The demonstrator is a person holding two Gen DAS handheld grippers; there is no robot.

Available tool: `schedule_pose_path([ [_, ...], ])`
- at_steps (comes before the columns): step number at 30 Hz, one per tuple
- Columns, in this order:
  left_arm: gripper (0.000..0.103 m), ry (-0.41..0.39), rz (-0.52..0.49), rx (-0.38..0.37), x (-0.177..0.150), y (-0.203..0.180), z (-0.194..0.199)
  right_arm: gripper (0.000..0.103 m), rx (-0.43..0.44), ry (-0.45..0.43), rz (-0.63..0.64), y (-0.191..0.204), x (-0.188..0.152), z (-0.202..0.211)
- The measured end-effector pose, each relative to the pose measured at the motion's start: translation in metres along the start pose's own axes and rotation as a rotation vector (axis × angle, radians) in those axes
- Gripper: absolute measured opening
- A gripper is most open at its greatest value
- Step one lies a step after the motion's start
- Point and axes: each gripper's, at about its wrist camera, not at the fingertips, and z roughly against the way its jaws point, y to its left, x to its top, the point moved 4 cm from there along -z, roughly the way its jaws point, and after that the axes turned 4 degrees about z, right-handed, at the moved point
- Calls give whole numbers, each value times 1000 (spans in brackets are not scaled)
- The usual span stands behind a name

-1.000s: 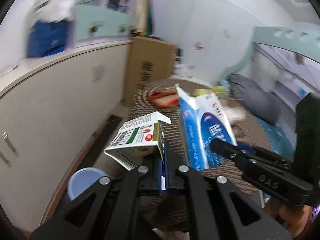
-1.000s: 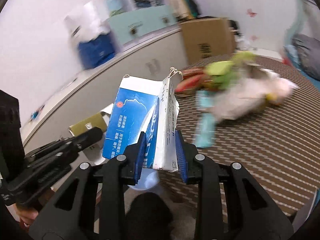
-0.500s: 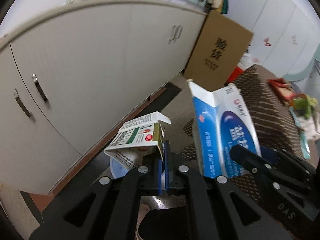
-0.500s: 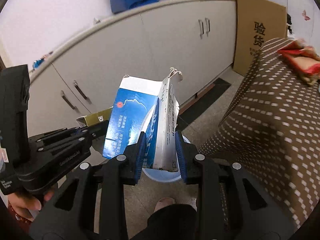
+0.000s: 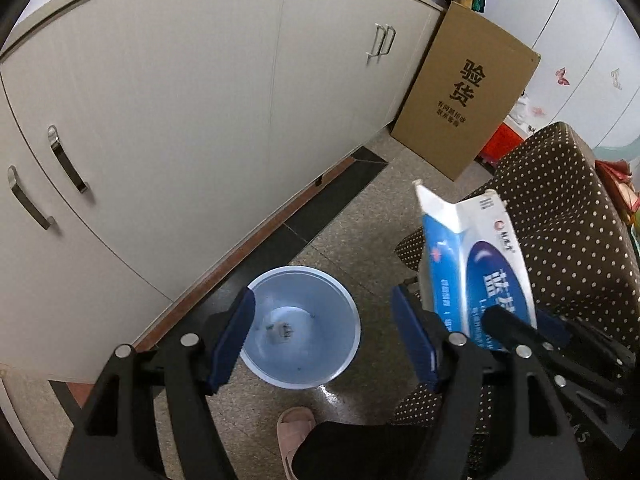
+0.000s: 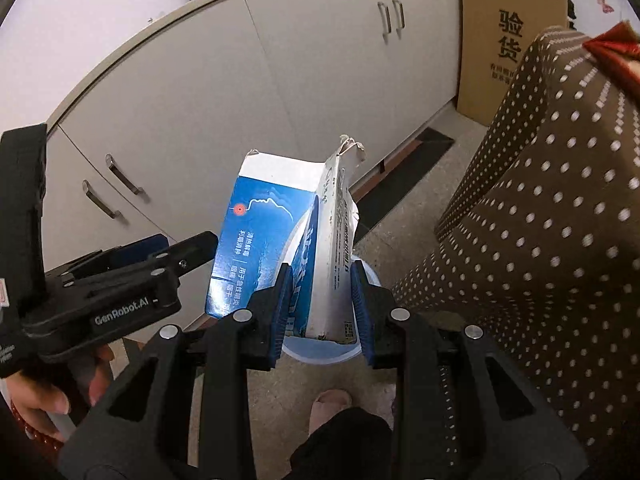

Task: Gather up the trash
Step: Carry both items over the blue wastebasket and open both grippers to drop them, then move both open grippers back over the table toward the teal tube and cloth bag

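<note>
A light blue round bin point(image 5: 300, 326) stands on the floor by the cabinets, with small scraps at its bottom. My left gripper point(image 5: 324, 332) is open and empty, held right above the bin. My right gripper point(image 6: 318, 292) is shut on a blue and white carton point(image 6: 280, 240), held just right of the left gripper, over the bin's rim point(image 6: 320, 354). The carton point(image 5: 476, 268) also shows at the right of the left wrist view. The green and white carton is not in sight.
White cabinets point(image 5: 180, 120) run along the left. A flat cardboard box point(image 5: 464, 92) leans at the far end. A brown dotted table point(image 6: 540, 220) is at the right, with a red wrapper point(image 6: 612, 52) on it. The person's slippered foot point(image 5: 296, 432) is beside the bin.
My left gripper has opened and the green and white carton it held is gone from it. Both grippers have swung from the table down over the bin.
</note>
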Motion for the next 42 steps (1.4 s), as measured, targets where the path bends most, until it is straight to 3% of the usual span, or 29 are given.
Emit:
schedule_pose_path([
  [10, 69, -39, 43, 19, -2, 13, 17, 32, 40, -11, 6, 9, 7, -8],
  [12, 69, -56, 49, 25, 1, 15, 22, 43, 50, -29, 3, 13, 8, -7],
  [14, 70, -81, 60, 55, 3, 20, 28, 74, 73, -72, 8, 17, 12, -7],
  [15, 73, -90, 68, 70, 5, 24, 30, 78, 62, -78, 5, 16, 14, -9],
  [19, 73, -91, 104, 54, 10, 28, 35, 78, 67, -58, -15, 15, 16, -12],
  [27, 73, -135, 66, -8, 12, 3, 59, 78, 7, -126, 3, 11, 18, 28],
  [32, 73, -196, 30, -55, 14, -23, 92, 79, -30, -208, -1, 4, 24, 75],
  [37, 75, -273, -15, -123, 18, -61, 132, 80, -7, -302, -53, -8, 18, 137],
  [42, 76, -309, -100, -199, 11, -120, 157, 81, -78, -375, -92, -38, 0, 193],
])
